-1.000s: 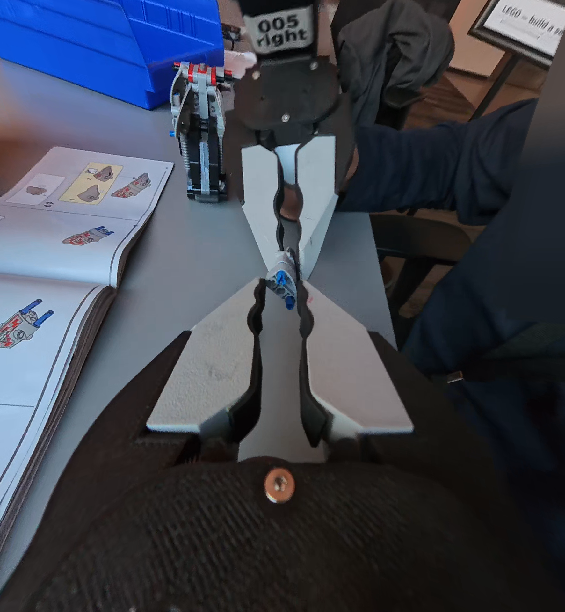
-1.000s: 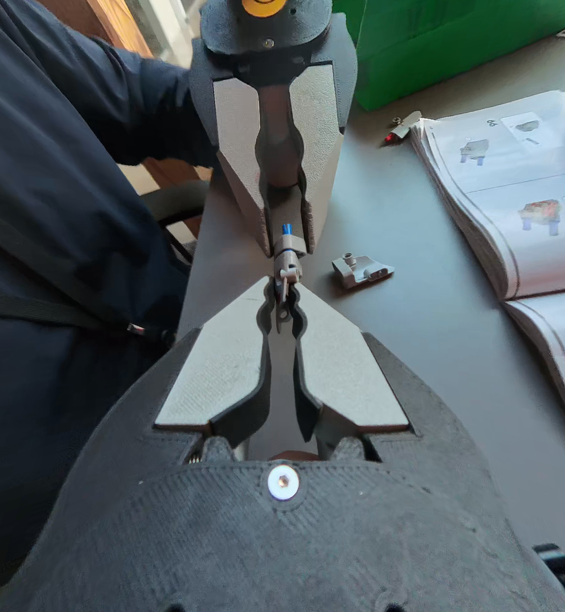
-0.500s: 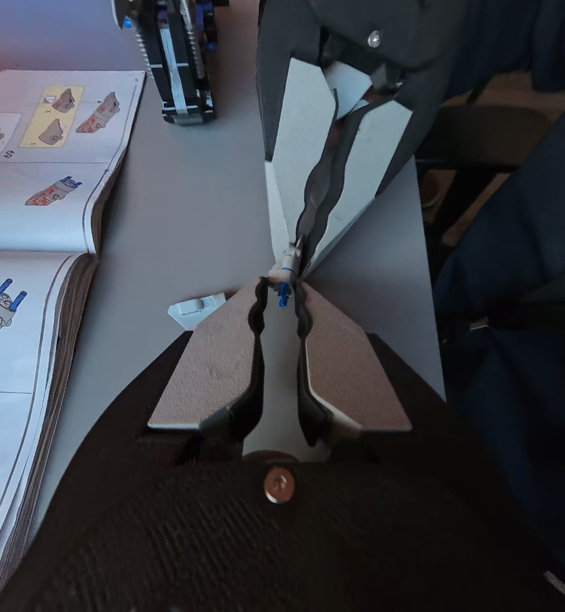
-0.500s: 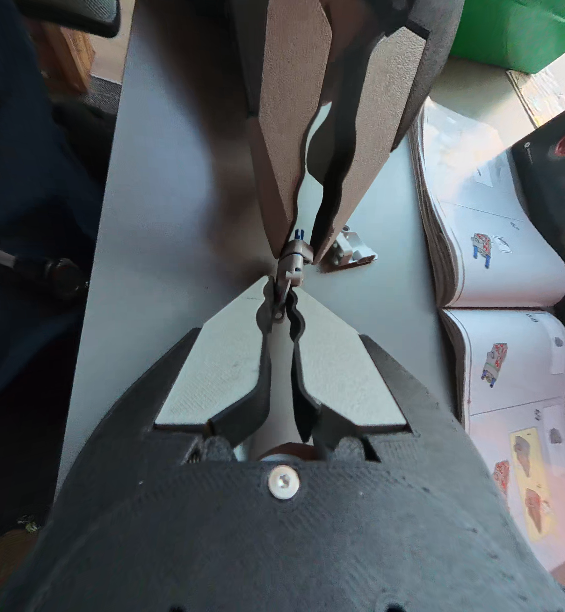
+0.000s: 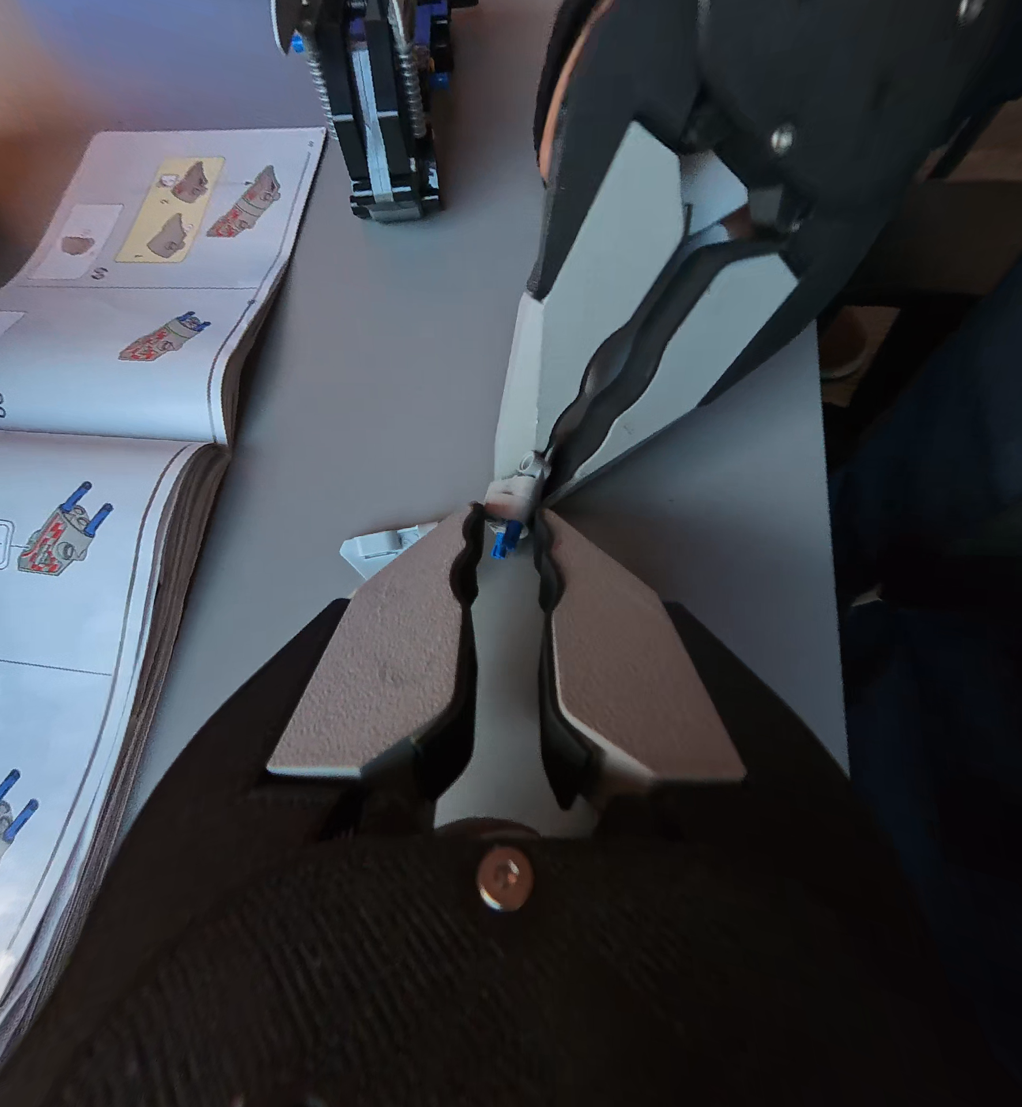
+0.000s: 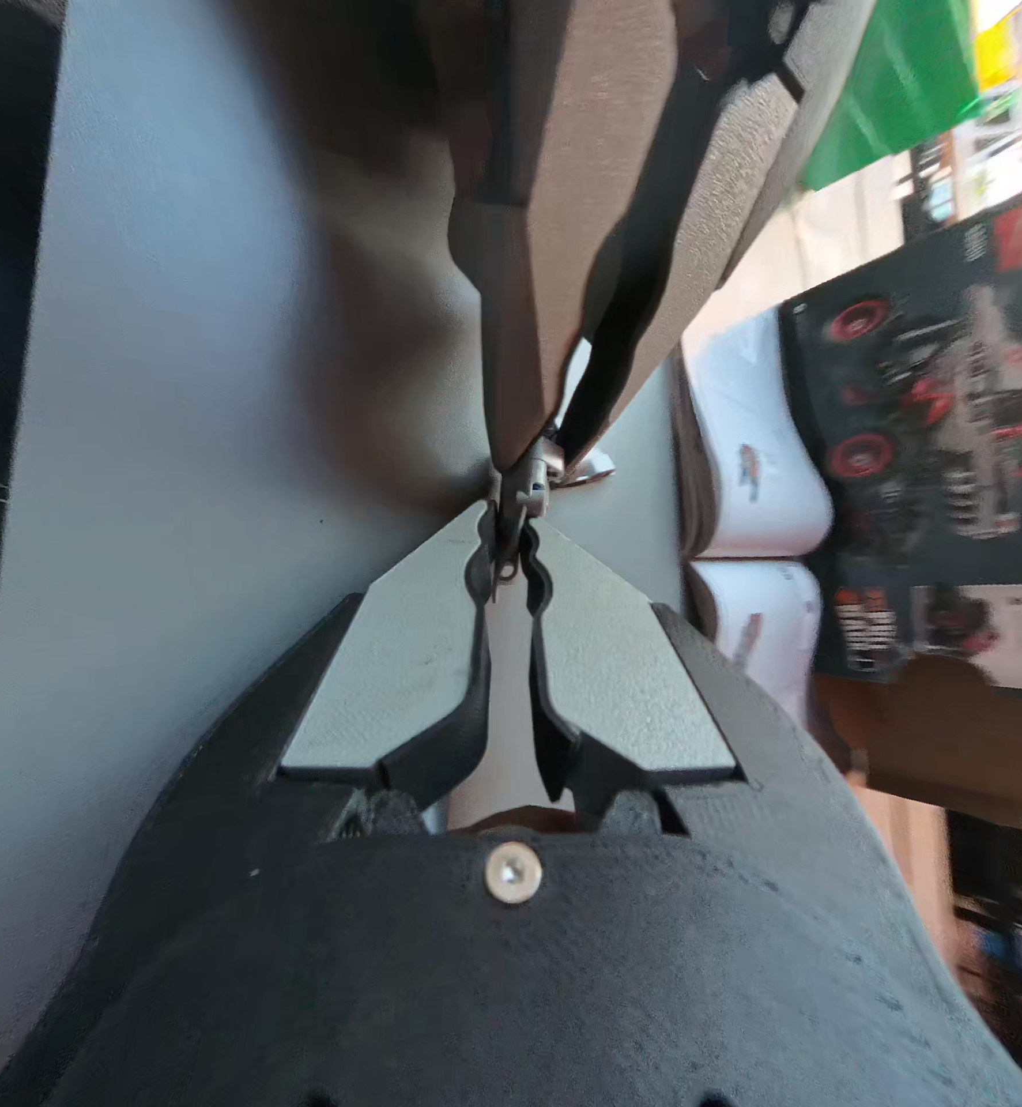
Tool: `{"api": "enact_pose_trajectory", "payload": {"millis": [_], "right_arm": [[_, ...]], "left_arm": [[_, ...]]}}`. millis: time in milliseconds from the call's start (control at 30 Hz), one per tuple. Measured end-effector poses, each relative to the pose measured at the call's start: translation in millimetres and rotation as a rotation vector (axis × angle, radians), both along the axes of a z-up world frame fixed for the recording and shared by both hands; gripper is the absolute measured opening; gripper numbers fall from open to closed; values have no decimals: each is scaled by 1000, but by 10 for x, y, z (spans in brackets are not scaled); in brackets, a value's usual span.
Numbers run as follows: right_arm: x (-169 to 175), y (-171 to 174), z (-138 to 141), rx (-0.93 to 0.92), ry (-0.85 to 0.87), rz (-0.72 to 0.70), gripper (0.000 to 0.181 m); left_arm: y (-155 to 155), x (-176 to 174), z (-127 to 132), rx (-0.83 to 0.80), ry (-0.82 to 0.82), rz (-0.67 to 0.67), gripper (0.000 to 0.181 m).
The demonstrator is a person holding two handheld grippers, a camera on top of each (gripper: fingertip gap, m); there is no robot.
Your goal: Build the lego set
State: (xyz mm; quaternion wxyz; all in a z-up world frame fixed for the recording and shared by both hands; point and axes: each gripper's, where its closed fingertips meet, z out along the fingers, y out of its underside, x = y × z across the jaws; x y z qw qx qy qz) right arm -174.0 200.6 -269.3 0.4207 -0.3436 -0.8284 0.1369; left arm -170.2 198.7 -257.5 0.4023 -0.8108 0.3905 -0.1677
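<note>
I take this for an office or hobby-room desk given over to model building: a plain grey table [image 5: 388, 359] carries a thick instruction booklet [image 5: 77, 539] lying open on the left, with a part-built black and grey model [image 5: 385, 120] standing at the far end. From my right-hand camera I see a dark printed set box [image 6: 939, 479] propped beyond the booklet, a green bin [image 6: 897, 84] far off, and wooden flooring below the table edge.
</note>
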Motion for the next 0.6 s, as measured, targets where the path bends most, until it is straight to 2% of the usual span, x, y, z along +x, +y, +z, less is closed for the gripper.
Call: {"api": "enact_pose_trajectory", "payload": {"millis": [33,133,200,600], "right_arm": [[-19,20,12,86,34,3,4],[-81,37,77,342,125,32,5],[-96,52,67,414,124,30,6],[-82,85,108,501,141,19,6]], "left_arm": [[-5,-6,13,5,-9,-5,13],[-36,-10,60,-20,-75,-32,19],[-34,-33,49,-31,-72,-31,18],[-45,-67,13,-16,-29,-33,16]]}}
